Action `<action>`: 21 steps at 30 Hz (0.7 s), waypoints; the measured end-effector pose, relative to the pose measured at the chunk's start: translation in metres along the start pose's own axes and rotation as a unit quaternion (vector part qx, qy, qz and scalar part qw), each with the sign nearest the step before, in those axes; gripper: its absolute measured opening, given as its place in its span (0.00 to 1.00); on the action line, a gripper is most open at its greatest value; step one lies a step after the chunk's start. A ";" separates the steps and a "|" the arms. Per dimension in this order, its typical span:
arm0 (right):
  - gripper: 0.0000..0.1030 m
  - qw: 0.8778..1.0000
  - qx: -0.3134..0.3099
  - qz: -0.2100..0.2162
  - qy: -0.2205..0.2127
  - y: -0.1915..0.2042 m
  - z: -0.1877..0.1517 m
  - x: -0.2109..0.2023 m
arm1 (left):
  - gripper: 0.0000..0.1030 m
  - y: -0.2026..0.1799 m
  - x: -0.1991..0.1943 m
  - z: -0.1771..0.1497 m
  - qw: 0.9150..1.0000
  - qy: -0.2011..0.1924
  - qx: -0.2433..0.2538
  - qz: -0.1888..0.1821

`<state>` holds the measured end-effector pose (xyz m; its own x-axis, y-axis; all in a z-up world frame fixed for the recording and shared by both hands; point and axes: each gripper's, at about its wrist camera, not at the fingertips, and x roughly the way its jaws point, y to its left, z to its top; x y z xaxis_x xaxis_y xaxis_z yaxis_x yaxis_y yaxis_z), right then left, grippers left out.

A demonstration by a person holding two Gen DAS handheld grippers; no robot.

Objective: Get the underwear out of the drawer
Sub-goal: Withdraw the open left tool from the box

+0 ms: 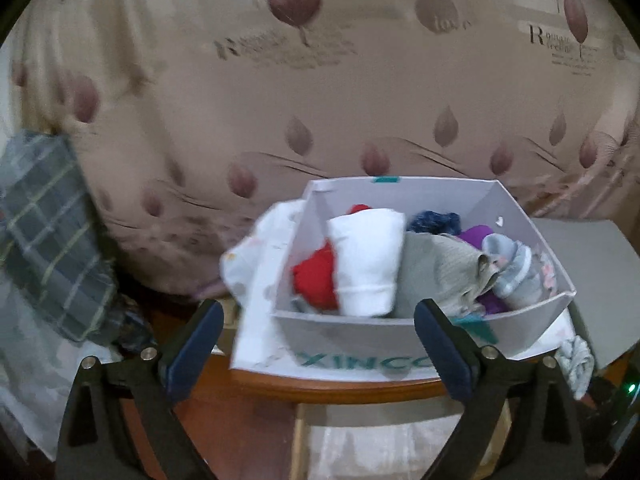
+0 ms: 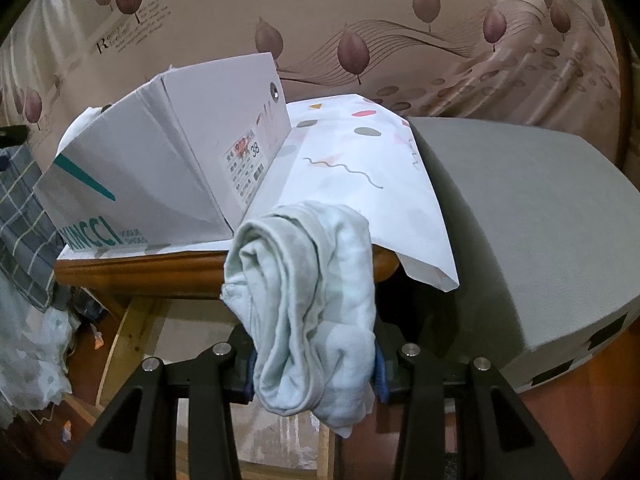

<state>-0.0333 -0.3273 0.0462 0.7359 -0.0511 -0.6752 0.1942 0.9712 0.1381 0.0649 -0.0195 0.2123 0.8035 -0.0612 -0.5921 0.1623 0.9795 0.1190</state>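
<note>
A white shoe box point(image 1: 360, 344) serves as the drawer and holds several rolled garments: a white one point(image 1: 366, 260), a red one point(image 1: 314, 280), a grey one point(image 1: 440, 276). My left gripper point(image 1: 318, 344) is open and empty in front of the box's near wall. My right gripper point(image 2: 314, 364) is shut on a pale mint underwear roll point(image 2: 308, 304), held off the table's front edge, right of the box point(image 2: 160, 168). The roll also shows at the right in the left wrist view point(image 1: 576, 360).
The box stands on a patterned white cloth point(image 2: 360, 160) over a wooden table point(image 2: 140, 268). A grey flat box point(image 2: 528, 220) lies to the right. A plaid cloth point(image 1: 48, 232) hangs at the left. A leaf-print curtain point(image 1: 320, 100) is behind.
</note>
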 end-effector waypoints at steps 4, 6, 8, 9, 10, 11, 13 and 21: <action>0.41 1.000 -0.007 -0.006 -0.002 0.005 -0.001 0.000 | 0.94 0.018 -0.013 -0.035 0.999 -0.018 -0.024 0.013; 0.41 1.000 -0.014 -0.008 -0.005 0.008 -0.003 0.000 | 0.94 0.027 -0.013 -0.054 0.999 -0.024 -0.040 0.025; 0.41 1.000 -0.025 -0.016 -0.002 0.012 -0.005 0.001 | 0.95 0.034 -0.009 -0.073 0.997 -0.025 -0.052 0.044; 0.41 1.000 -0.027 -0.016 0.003 0.013 -0.007 0.003 | 0.95 0.037 -0.006 -0.081 0.997 -0.025 -0.059 0.050; 0.41 1.000 -0.027 -0.013 0.007 0.013 -0.008 0.005 | 0.95 0.041 0.001 -0.090 0.996 -0.021 -0.065 0.065; 0.41 1.000 -0.026 -0.012 0.009 0.013 -0.009 0.004 | 0.95 0.044 0.004 -0.095 0.994 -0.021 -0.066 0.083; 0.41 1.000 -0.014 0.006 0.011 0.010 -0.011 0.001 | 0.95 0.053 0.011 -0.105 0.989 -0.024 -0.088 0.116; 0.41 0.999 -0.035 -0.024 0.009 0.020 0.001 -0.017 | 0.95 0.081 0.051 -0.137 0.985 0.023 -0.093 0.140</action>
<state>-0.0414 -0.3072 0.0612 0.7149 -0.0936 -0.6929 0.1817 0.9818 0.0549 0.0411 0.0830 0.0824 0.7746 0.2214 -0.5924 -0.1735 0.9752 0.1376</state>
